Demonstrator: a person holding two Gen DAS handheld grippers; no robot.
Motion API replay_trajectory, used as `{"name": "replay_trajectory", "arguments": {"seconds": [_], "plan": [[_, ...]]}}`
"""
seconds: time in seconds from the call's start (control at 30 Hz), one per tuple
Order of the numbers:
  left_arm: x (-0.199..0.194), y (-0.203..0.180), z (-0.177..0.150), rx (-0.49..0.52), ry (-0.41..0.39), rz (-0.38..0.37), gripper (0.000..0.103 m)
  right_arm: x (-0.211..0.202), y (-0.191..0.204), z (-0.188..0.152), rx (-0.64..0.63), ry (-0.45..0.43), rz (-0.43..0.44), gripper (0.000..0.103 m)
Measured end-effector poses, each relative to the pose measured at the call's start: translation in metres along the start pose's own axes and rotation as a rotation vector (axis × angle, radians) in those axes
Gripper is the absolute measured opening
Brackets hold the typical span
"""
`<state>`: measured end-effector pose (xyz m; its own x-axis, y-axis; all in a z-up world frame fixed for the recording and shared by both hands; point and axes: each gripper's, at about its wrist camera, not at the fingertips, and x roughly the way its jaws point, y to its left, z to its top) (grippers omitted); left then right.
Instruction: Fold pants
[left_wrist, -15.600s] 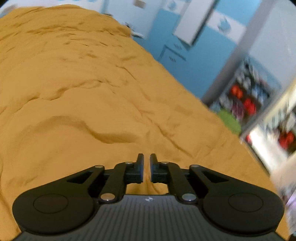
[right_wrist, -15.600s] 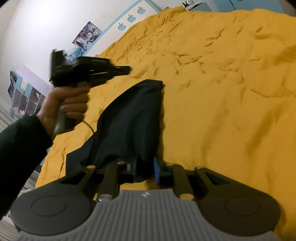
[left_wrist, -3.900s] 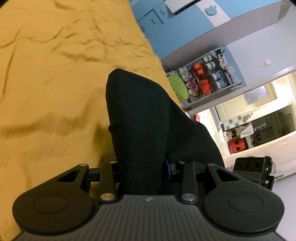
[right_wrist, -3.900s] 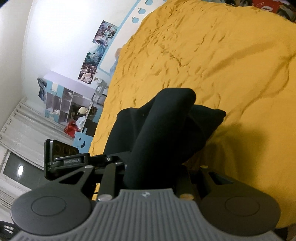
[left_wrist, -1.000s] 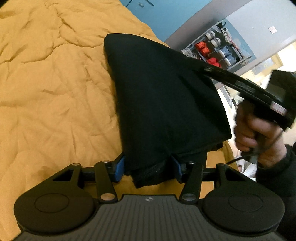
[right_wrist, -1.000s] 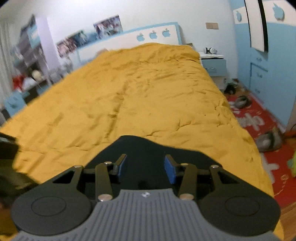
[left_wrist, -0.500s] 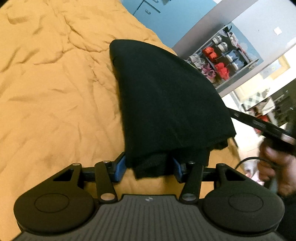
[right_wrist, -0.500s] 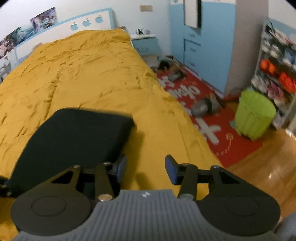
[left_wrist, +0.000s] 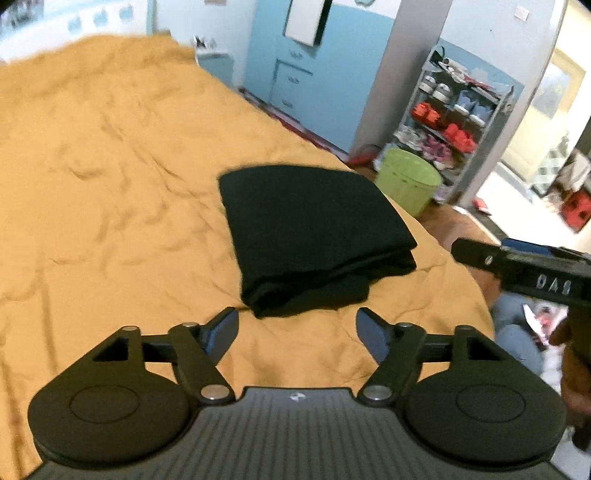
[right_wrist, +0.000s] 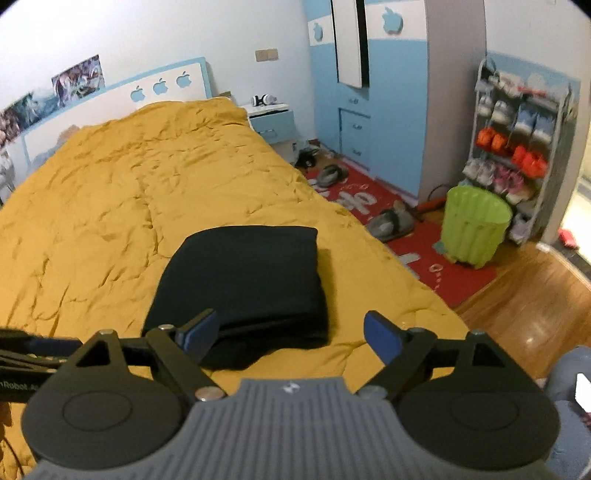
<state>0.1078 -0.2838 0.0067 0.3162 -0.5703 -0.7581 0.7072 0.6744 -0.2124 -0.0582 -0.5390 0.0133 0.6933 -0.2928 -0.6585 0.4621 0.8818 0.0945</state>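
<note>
Rumpled yellow bed carries the folded black pants near its foot corner; their lower layers are shadowed and indistinct. Left claw and right claw both gape wide, holding nothing.

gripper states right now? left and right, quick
Left gripper: open, holding nothing; the folded pants lie on the bed ahead of its fingers.
Right gripper: open, holding nothing.

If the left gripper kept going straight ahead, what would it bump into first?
Probably the folded black pants. They lie on the yellow bedspread just beyond the open left gripper, though depth is hard to judge.
</note>
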Motion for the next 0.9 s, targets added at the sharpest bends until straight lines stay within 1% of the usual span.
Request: {"name": "replay_trajectory", "arguments": {"seconds": [0.13, 0.2, 0.3, 0.4, 0.53, 0.73, 0.9], "plan": [[-0.016, -0.007, 0.001, 0.021, -0.044, 0.087, 0.089, -0.023, 0.026, -0.007, 0.008, -0.019, -0.028, 0.082], [-0.024, -0.008, 0.001, 0.020, -0.063, 0.121, 0.090, -0.031, 0.035, -0.010, 0.037, -0.001, -0.048, 0.082], [-0.030, -0.007, 0.000, 0.002, -0.054, 0.117, 0.091, -0.035, 0.043, -0.014, 0.068, 0.047, -0.091, 0.082], [-0.031, -0.009, -0.004, 0.003, -0.045, 0.125, 0.091, -0.044, 0.047, -0.018, 0.076, 0.031, -0.107, 0.082], [-0.035, -0.012, -0.010, -0.002, -0.040, 0.136, 0.091, -0.049, 0.052, -0.020, 0.061, 0.047, -0.157, 0.082], [-0.043, -0.015, -0.016, -0.006, -0.054, 0.138, 0.092, -0.057, 0.047, -0.026, 0.094, 0.073, -0.150, 0.082], [-0.045, -0.015, -0.020, -0.010, -0.052, 0.138, 0.093, -0.064, 0.048, -0.028, 0.084, 0.073, -0.155, 0.082]]}}
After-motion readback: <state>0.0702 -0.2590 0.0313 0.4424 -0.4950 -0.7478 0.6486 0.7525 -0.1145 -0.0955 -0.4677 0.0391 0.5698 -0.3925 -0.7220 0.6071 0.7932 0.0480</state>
